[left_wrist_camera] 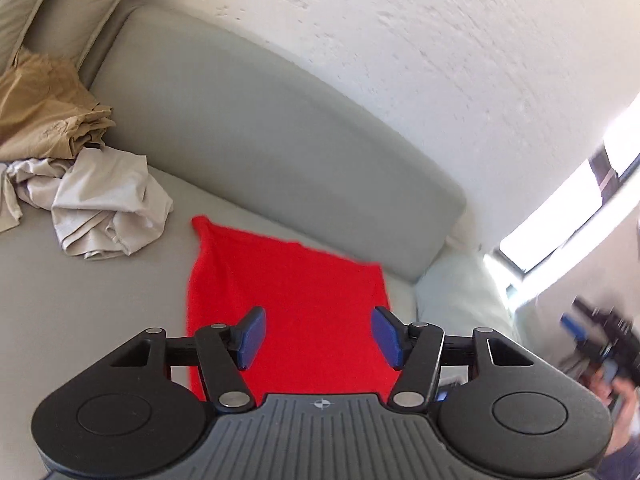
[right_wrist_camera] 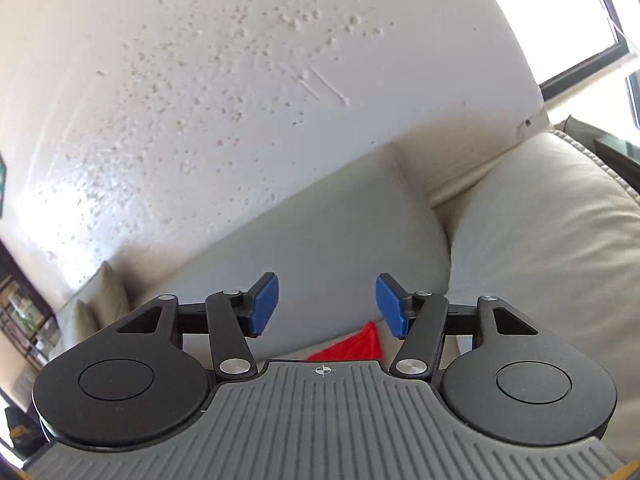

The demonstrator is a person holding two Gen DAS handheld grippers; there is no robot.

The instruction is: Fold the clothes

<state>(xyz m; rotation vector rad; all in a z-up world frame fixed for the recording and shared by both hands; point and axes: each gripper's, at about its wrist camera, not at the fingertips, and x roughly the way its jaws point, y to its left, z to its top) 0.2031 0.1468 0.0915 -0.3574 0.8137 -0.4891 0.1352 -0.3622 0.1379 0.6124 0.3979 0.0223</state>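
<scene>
Left gripper [left_wrist_camera: 318,338] hovering jaws apart, empty, angled down over red cloth [left_wrist_camera: 288,296] lying flat at lower centre on sofa seat [left_wrist_camera: 80,300]. Right gripper [right_wrist_camera: 326,306] also spread, empty, tilting up toward wall [right_wrist_camera: 240,80]. Crumpled beige clothes [left_wrist_camera: 108,208] piling at left of frame.

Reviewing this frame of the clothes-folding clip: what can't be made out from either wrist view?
- Red cloth: near edge hidden behind the left gripper body in the left wrist view; in the right wrist view only a corner shows above the right gripper.
- Right gripper, seen from the left wrist view: motion-blurred at the frame edge.
- Tan garment and beige garment: crumpled, and the tan one cut off at the left edge; type unclear.
</scene>
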